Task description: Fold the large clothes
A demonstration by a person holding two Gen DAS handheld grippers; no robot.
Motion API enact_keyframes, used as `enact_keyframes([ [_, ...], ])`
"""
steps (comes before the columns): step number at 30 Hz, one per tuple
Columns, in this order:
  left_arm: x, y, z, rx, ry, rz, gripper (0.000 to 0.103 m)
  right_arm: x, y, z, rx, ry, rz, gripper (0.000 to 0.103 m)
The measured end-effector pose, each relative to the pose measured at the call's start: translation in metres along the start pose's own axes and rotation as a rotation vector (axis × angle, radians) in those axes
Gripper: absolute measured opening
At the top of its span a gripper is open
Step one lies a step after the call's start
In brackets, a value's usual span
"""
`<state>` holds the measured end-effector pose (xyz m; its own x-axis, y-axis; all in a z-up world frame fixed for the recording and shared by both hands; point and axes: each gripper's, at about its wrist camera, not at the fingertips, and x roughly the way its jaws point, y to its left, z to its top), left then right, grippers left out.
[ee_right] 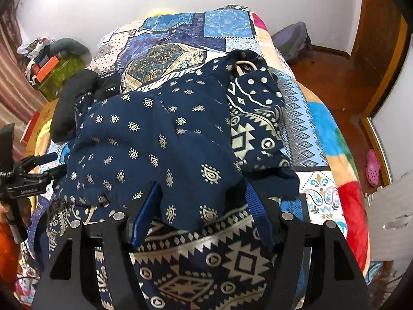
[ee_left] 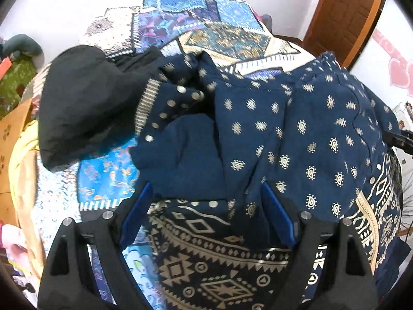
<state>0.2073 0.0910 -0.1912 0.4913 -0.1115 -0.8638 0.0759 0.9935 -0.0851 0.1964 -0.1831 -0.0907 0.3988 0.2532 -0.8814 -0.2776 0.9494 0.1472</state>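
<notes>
A bed covered with a blue patchwork-print blanket (ee_right: 320, 134) carries a crumpled navy garment with gold printed motifs (ee_right: 160, 139) near its front, and a black cloth (ee_left: 85, 108) at its left.

Navy printed garment (ee_right: 160, 139) lies between right gripper (ee_right: 204, 204) fingers.

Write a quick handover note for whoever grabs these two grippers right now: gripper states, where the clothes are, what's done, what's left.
Left gripper: open, over the navy gold-printed garment, pads not pressing on cloth.
Right gripper: open, navy cloth bunched between its pads, not clamped.
Garment: heaped and rumpled on the patchwork bedspread, border panel doubled over on one side.
Black garment: crumpled beside it, untouched.
Done: no neat fold visible.
Left: spread the navy piece flat, fold it, then probably the black one.
</notes>
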Motion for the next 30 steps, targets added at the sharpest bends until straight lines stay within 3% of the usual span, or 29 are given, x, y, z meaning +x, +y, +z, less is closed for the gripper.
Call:
enact_keyframes([
  [9, -0.026, 0.049, 0.020, -0.161, -0.093, 0.046, 0.085, -0.035, -0.002, 0.020, -0.030, -0.106, -0.043, 0.065],
  [16, 0.004, 0.090, 0.025, -0.301, -0.053, 0.032, 0.085, -0.038, -0.026, 0.043, 0.034, -0.156, -0.066, 0.065],
  [25, 0.062, 0.110, 0.030, -0.416, 0.045, -0.063, 0.085, 0.003, -0.069, 0.067, 0.148, -0.079, -0.059, 0.065],
  [30, 0.088, 0.110, 0.039, -0.434, 0.074, -0.136, 0.085, 0.045, -0.084, 0.082, 0.192, 0.031, 0.012, 0.065],
])
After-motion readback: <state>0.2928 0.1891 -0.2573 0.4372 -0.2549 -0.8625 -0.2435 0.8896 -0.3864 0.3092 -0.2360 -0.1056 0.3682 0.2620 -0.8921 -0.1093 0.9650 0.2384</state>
